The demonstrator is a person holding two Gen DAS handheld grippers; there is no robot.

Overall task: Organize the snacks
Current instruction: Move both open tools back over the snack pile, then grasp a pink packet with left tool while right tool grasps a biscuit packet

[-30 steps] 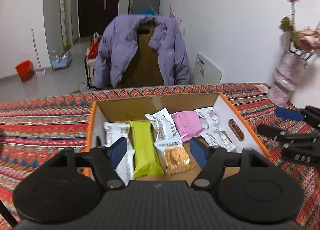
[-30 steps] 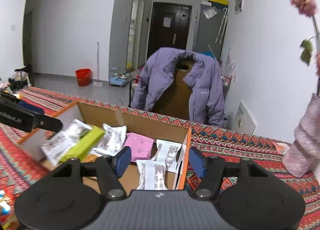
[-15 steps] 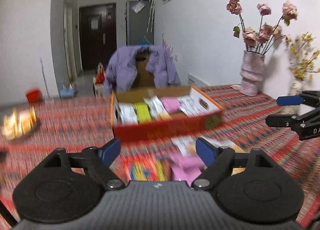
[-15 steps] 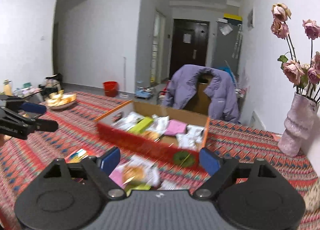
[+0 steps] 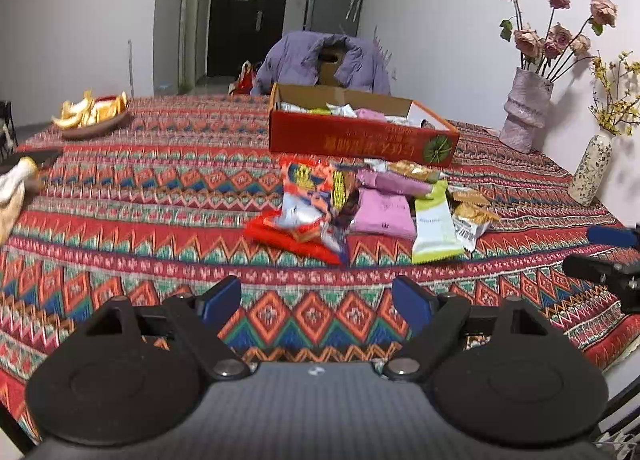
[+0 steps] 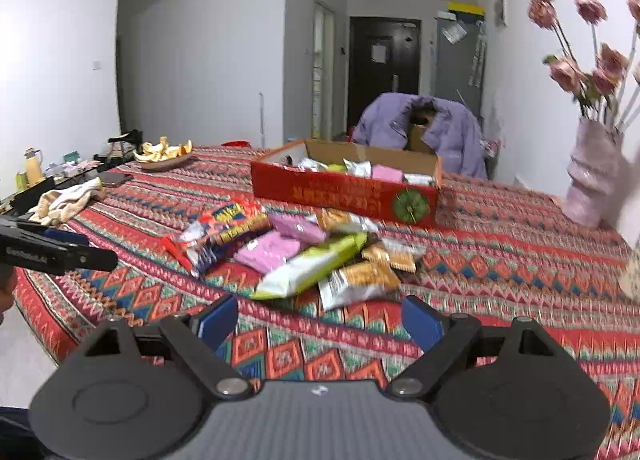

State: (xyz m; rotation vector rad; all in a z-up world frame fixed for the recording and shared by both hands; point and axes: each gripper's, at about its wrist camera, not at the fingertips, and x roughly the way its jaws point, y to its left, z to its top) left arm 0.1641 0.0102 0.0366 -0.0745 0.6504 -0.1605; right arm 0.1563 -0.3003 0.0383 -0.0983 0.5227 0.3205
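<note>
A patterned tablecloth (image 5: pixel 160 196) in red, orange, blue and green zigzags and diamonds covers the whole table. Toward its far side stands a red cardboard box (image 5: pixel 360 140), open at the top, with several wrapped snacks already lying inside. Just in front of the box, on the cloth, lies a loose pile of snack packets (image 5: pixel 360 208): a red and orange bag at the left, pink packs in the middle, a pale green pack (image 6: pixel 312 268) and cracker packs at the right.

The left gripper (image 5: pixel 316 300) hovers over bare cloth nearer than the pile, its blue pads set wide apart with nothing between them. The right gripper (image 6: pixel 320 318) is likewise empty, and its jaws are opening; the pile lies just beyond its fingertips.

At the table's left edge a shallow dish (image 5: pixel 92 126) holds orange peel, and a crumpled pale cloth (image 6: pixel 68 200) lies near it. On the right, against the white wall, a pink vase (image 5: pixel 524 112) carries dried roses, with a smaller speckled vase (image 5: pixel 590 172) beside it. Behind the box a purple jacket (image 6: pixel 424 128) hangs over a chair, and a dark door (image 6: pixel 384 72) closes the hallway beyond.
</note>
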